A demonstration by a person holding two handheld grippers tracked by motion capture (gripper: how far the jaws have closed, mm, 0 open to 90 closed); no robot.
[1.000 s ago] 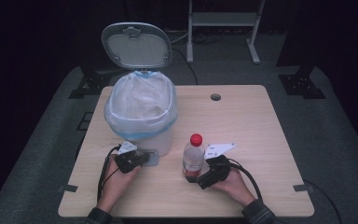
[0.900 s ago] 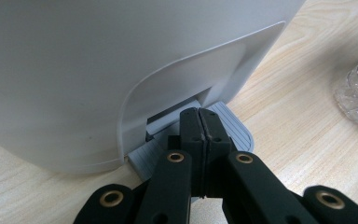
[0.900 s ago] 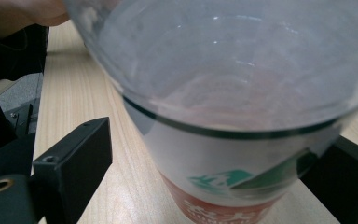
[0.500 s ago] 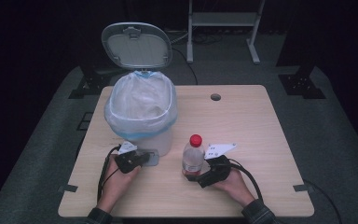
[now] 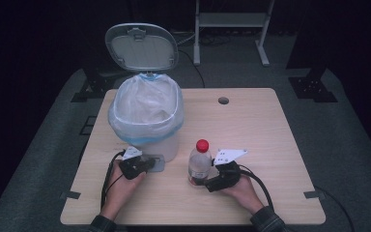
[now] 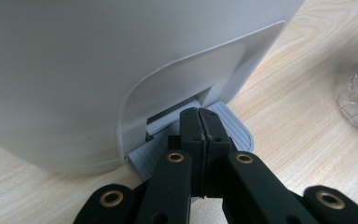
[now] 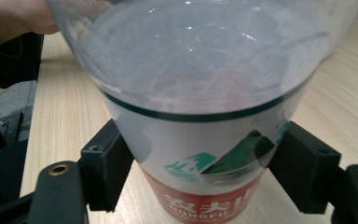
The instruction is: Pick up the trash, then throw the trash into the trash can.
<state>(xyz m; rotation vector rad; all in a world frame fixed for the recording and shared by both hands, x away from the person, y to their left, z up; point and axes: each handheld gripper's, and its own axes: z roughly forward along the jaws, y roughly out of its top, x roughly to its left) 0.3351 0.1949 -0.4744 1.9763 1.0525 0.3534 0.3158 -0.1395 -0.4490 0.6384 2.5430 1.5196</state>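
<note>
Jaws of the right claw (image 7: 200, 172) have just been closing and now press both sides of the bottle (image 7: 200, 116), low on its label. That bottle (image 5: 200, 162), clear with a red cap (image 5: 202, 145), stands upright on the counter (image 5: 251, 125), near its front edge. Beside it, the left claw (image 6: 200, 128) has its jaws together, tips resting on the grey pedal (image 6: 235, 128) at the foot of the bin (image 5: 147, 121). Its lid (image 5: 141, 47) stands open, and a bag (image 5: 147, 104) lines the inside.
</note>
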